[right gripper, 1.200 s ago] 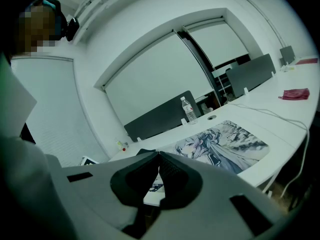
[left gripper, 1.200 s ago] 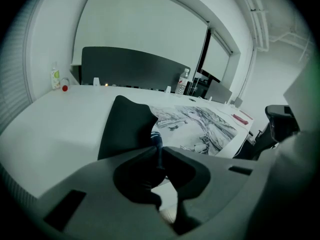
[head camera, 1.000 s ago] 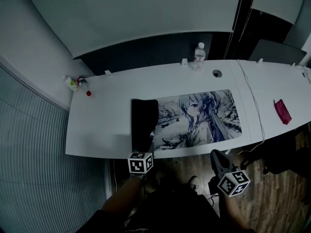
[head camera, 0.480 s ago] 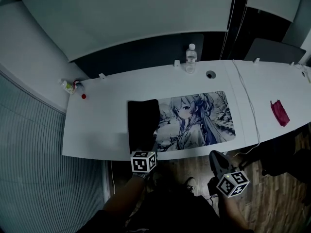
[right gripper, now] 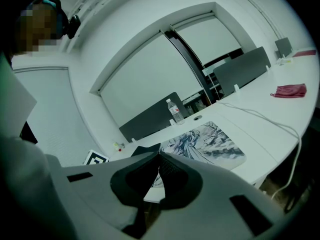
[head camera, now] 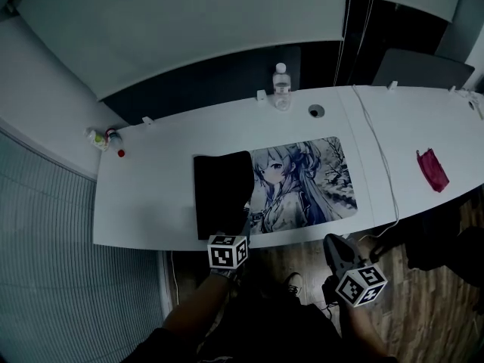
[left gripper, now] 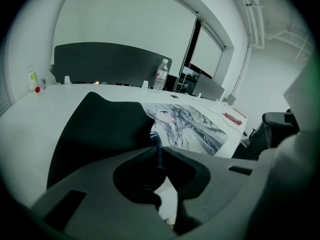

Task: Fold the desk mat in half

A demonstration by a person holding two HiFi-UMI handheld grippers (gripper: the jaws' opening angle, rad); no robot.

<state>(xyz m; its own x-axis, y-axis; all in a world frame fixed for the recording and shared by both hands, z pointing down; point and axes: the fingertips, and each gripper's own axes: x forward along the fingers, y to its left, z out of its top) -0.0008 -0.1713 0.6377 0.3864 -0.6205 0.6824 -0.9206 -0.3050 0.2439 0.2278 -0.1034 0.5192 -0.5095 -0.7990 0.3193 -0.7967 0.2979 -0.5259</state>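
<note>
The desk mat with a printed anime figure lies on the white desk. Its left part is folded over to the right, so the black underside faces up. My left gripper is at the desk's near edge, shut on the near edge of that folded flap; in the left gripper view the thin mat edge sits pinched between the tips, with the black flap beyond. My right gripper hangs below the desk's near edge, shut and empty; its own view shows the mat ahead of it.
A water bottle stands at the desk's far edge beside a round cable hole. A white cable runs across the desk right of the mat. A red cloth lies at far right, small bottles at far left.
The left gripper has carried the mat's edge to the right, so the black folded flap is wider and covers more of the picture. The right gripper has stayed in place.
</note>
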